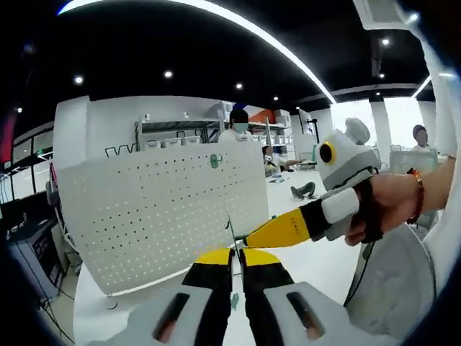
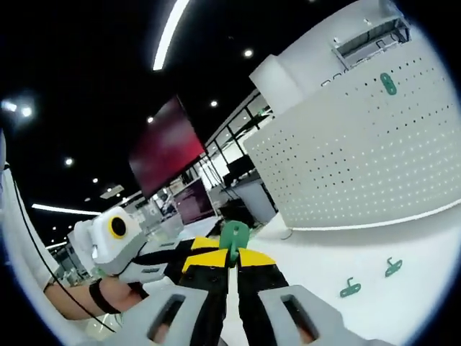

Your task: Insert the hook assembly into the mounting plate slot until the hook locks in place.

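Note:
A white pegboard mounting plate [image 1: 155, 209] [image 2: 360, 144] stands upright on the white table [image 1: 317, 263], with one green hook [image 1: 214, 160] [image 2: 388, 83] hanging near its top. My left gripper [image 1: 236, 256] is shut on a thin metal hook wire [image 1: 230, 234] that rises between its yellow tips. My right gripper [image 2: 232, 258] is shut on a green hook piece [image 2: 234, 236]. The two grippers meet tip to tip in front of the plate: the right gripper [image 1: 256, 239] reaches in from the right, and the left gripper [image 2: 189, 261] comes in from the left.
Two spare green hooks [image 2: 351, 288] [image 2: 392, 267] lie on the table [image 2: 418, 238] below the plate. A grey round object [image 1: 396, 288] sits at the near right. Shelving [image 1: 173, 133] and people [image 1: 238, 122] stand behind the plate, and a dark red screen [image 2: 169, 148] hangs further off.

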Demonstrator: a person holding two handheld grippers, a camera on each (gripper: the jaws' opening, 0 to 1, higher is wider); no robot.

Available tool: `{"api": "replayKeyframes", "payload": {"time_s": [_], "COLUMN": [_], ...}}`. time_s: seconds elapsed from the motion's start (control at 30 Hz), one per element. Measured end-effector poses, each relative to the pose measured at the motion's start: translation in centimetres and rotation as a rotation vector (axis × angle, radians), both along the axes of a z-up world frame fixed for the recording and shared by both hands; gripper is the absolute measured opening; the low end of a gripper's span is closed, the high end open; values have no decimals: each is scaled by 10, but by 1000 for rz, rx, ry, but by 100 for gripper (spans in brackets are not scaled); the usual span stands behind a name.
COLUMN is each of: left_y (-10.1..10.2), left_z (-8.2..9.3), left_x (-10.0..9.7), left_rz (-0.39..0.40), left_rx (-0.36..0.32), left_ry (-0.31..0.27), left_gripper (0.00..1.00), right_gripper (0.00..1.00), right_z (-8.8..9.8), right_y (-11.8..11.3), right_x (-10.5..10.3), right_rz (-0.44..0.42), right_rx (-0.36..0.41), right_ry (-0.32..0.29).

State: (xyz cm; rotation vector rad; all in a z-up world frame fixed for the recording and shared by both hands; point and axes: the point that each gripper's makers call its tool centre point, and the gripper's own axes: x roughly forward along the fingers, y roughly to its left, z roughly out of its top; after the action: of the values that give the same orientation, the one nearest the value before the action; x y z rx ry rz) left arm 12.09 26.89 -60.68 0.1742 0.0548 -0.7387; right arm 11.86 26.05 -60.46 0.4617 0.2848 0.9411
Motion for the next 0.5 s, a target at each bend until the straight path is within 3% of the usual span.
{"api": "replayKeyframes", "payload": {"time_s": [0.1,0.27,0.4,0.5], "left_y": [0,-2,-2,0], "left_z": [6,6,1,-1], "left_x": [1,0,2,3], "left_rz": [-4,-25,-22,-14], "left_rx": [-3,9,31,-4], "left_ry": [-43,-62,-55,-19], "left_gripper": [4,5,6,6], "right_gripper": [2,1,1,1], "right_z": [5,4,2,0], "right_y": [0,0,3,2], "right_x": [1,2,1,3], "right_rz": [-4,5,-7,-16], "right_rx": [29,64,24,8], "right_ry": [4,63,49,46]}}
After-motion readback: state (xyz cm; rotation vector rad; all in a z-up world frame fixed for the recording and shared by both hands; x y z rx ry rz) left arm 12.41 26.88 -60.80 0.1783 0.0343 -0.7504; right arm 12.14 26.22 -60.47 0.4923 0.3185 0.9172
